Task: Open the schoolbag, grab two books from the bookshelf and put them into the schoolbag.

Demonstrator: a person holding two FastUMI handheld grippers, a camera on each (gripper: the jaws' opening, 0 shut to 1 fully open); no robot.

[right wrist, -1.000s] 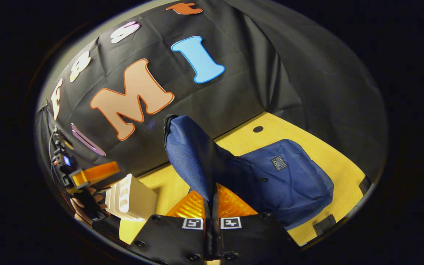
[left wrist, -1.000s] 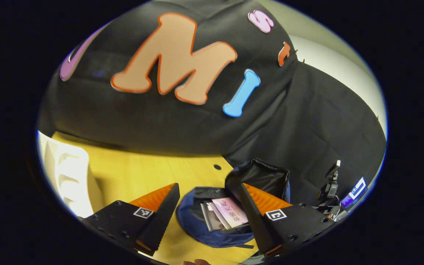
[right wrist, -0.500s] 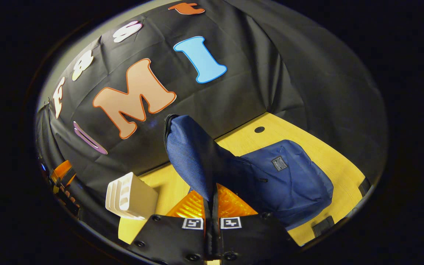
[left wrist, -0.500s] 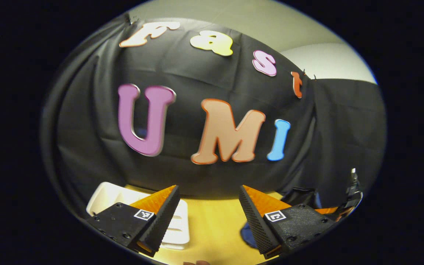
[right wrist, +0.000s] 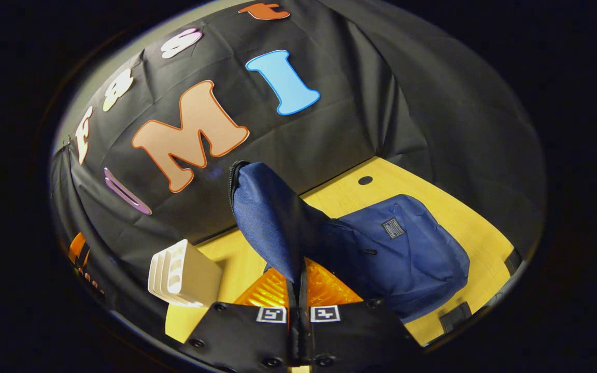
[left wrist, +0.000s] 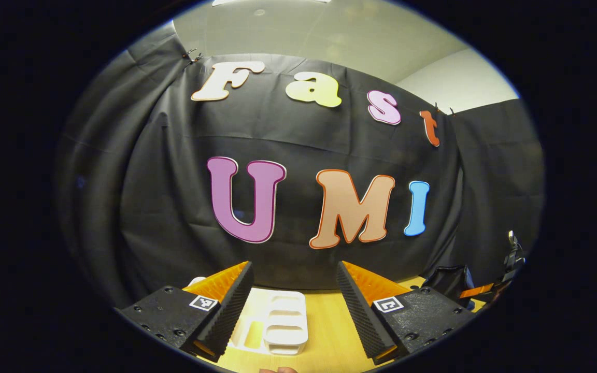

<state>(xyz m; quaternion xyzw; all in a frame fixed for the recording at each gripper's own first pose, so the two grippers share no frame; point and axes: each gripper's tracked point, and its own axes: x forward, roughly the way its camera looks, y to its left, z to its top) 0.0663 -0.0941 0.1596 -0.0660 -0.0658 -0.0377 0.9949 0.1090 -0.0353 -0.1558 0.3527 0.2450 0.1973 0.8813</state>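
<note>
Right gripper (right wrist: 299, 282) nearest in the right gripper view, fingers pressed together on the lifted flap of the dark blue fabric schoolbag (right wrist: 402, 248), the flap's cloth pinched between them and rising up from the grip toward the black cloth wall (right wrist: 433, 119). Behind the flap, the bag's body slumped on the yellow wooden worktop (right wrist: 464, 217), a small dark label patch on its front. Left of the schoolbag, well apart from it on the same worktop, the white plastic slotted bookshelf (right wrist: 184, 274), no book visible in the slots seen here. Beyond the schoolbag, a small round dark hole in the worktop (right wrist: 365, 180), close to the foot of the cloth wall. Far left of the schoolbag, at the edge of the right gripper view, a sliver of the left gripper with part of a hand; too little there to judge.

Left gripper (left wrist: 294, 290) in the left gripper view held above the worktop with fingers spread wide apart, nothing between them. Just past the fingertips, the same white bookshelf lying with its compartments facing up, nothing legible inside. Off to the right of the bookshelf, a dark fold of the schoolbag's raised flap, partly hidden.
</note>
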